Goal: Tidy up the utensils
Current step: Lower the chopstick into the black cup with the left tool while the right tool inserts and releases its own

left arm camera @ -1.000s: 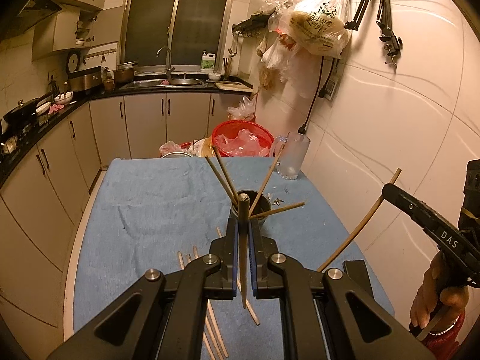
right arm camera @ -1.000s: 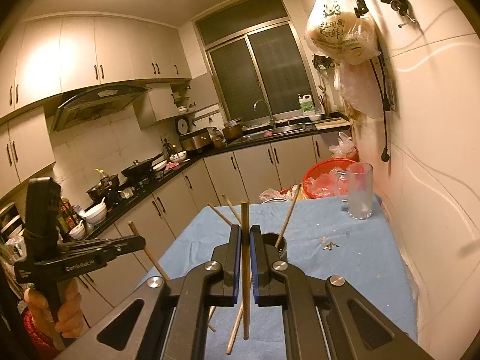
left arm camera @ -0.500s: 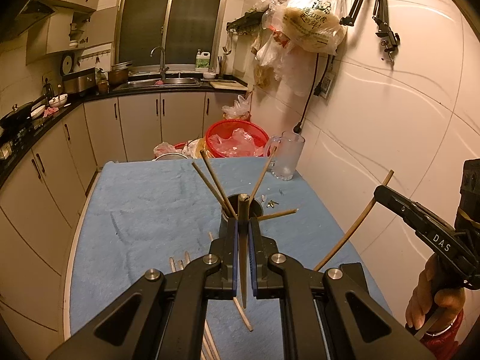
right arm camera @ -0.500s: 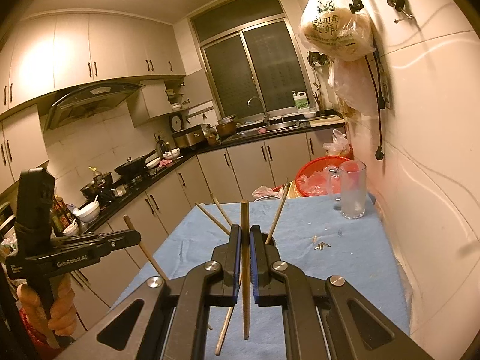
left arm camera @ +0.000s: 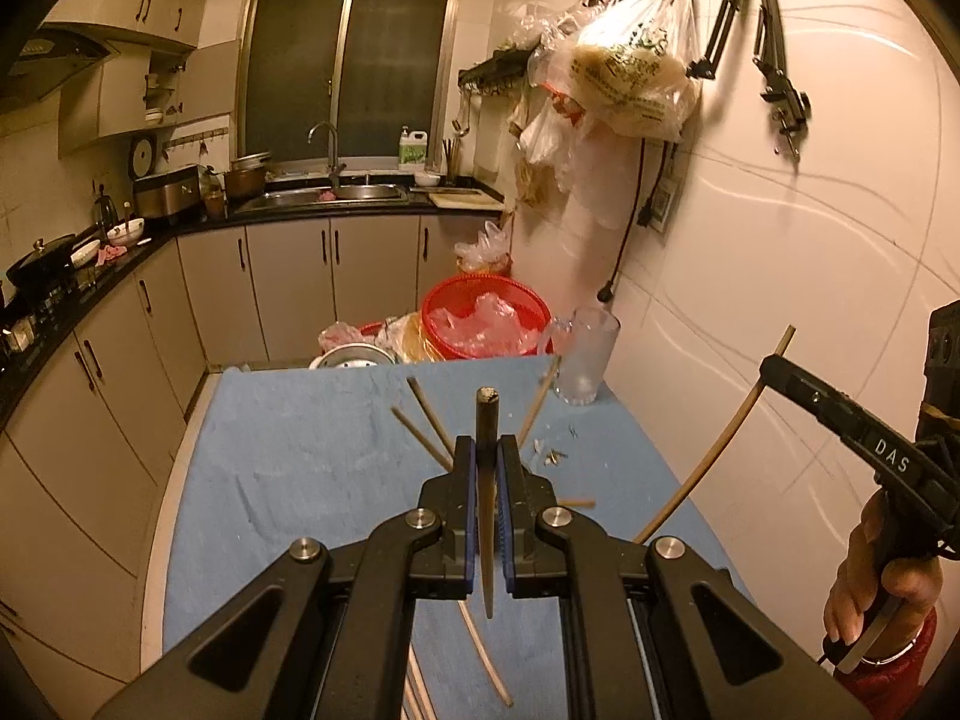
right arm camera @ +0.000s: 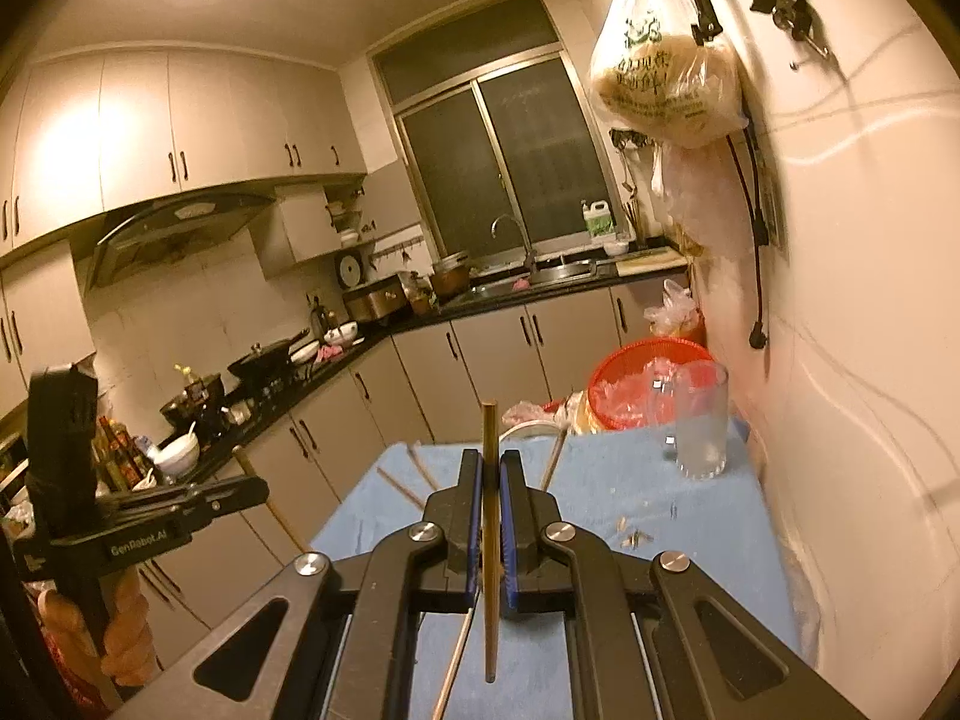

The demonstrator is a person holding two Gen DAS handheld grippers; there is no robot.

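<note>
My left gripper (left arm camera: 486, 450) is shut on a dark chopstick (left arm camera: 487, 420) that stands upright between its jaws. My right gripper (right arm camera: 491, 462) is shut on a wooden chopstick (right arm camera: 489, 426), also upright; from the left wrist view it shows at the right (left arm camera: 804, 390) with its chopstick (left arm camera: 714, 456) slanting down. Several chopsticks (left arm camera: 429, 414) lean out of a holder hidden behind my left fingers; they also show in the right wrist view (right arm camera: 420, 471). Loose chopsticks (left arm camera: 480, 648) lie on the blue cloth (left arm camera: 300, 450) under the left gripper.
A glass mug (left arm camera: 585, 363) stands at the table's far right corner, also in the right wrist view (right arm camera: 699, 420). A red basket (left arm camera: 486, 315) sits behind the table. Small scraps (left arm camera: 555, 456) lie on the cloth. The wall (left arm camera: 780, 270) runs along the table's right side.
Both grippers have tilted up and pulled back a little, each still holding its chopstick. The holder, in view earlier, is now hidden behind the left gripper's fingers.
</note>
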